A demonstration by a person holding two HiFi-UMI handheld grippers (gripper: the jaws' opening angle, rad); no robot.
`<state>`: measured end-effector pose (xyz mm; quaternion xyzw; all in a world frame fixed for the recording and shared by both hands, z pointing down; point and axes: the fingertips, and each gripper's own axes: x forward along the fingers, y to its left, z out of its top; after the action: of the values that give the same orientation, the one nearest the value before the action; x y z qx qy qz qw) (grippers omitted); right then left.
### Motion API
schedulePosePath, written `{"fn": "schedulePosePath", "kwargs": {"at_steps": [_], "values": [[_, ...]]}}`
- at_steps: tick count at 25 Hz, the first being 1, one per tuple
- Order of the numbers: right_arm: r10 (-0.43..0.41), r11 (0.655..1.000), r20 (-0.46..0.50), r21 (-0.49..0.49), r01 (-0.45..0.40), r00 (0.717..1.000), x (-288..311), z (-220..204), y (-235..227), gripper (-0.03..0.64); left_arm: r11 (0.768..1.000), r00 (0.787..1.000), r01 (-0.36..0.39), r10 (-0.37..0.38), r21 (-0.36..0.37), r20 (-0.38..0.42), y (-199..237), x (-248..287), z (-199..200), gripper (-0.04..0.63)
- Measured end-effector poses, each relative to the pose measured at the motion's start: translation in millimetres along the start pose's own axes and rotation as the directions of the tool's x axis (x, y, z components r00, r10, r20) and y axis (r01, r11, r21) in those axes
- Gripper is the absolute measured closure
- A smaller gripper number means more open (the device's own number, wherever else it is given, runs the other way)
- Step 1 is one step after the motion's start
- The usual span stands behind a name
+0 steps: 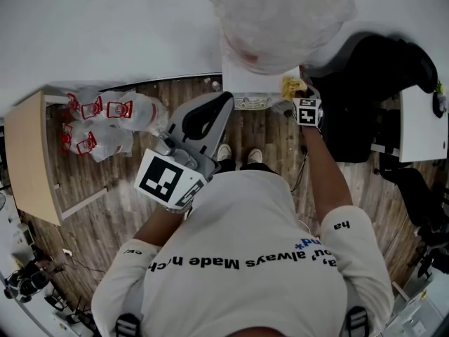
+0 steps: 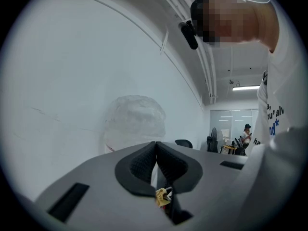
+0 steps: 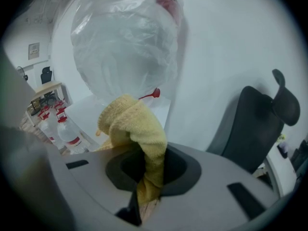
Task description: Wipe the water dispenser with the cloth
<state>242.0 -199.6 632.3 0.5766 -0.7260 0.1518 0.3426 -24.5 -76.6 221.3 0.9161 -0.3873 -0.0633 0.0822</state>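
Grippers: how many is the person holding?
2. The left gripper sits at the left of the head view, fingers shut on nothing. The right gripper is up by the water dispenser, fingers shut on the yellow cloth. No others show.

head view steeply down — both gripper views close, sharing the water dispenser

Top of dispenser bottle cut off, cloth end hidden between right tongs
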Motion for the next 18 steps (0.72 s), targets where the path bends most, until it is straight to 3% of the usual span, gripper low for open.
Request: {"fn": "schedulePosePath", "kwargs": {"at_steps": [6, 15, 18], "values": [[-0.052, 0.999, 0.031, -0.012, 0.052, 0.998, -4.9, -2.2, 0.8, 0.561, 1.000, 1.000, -0.013, 0.013, 0.003, 0.006, 4.4, -0.4, 2.3, 0.576], [-0.013, 0.999, -0.048, 0.042, 0.015, 0.999, 0.0, -7.1, -6.2, 0.555, 1.000, 1.000, -0.019, 0.019, 0.004, 0.013, 3.9, -4.1, 3.3, 0.576], [-0.001, 0.999, 0.001, 0.041, 0.001, 1.000, -12.1, 9.0, 6.0, 0.555, 1.000, 1.000, -0.025, 0.025, 0.005, 0.014, 6.1, -6.6, 3.8, 0.575]]}}
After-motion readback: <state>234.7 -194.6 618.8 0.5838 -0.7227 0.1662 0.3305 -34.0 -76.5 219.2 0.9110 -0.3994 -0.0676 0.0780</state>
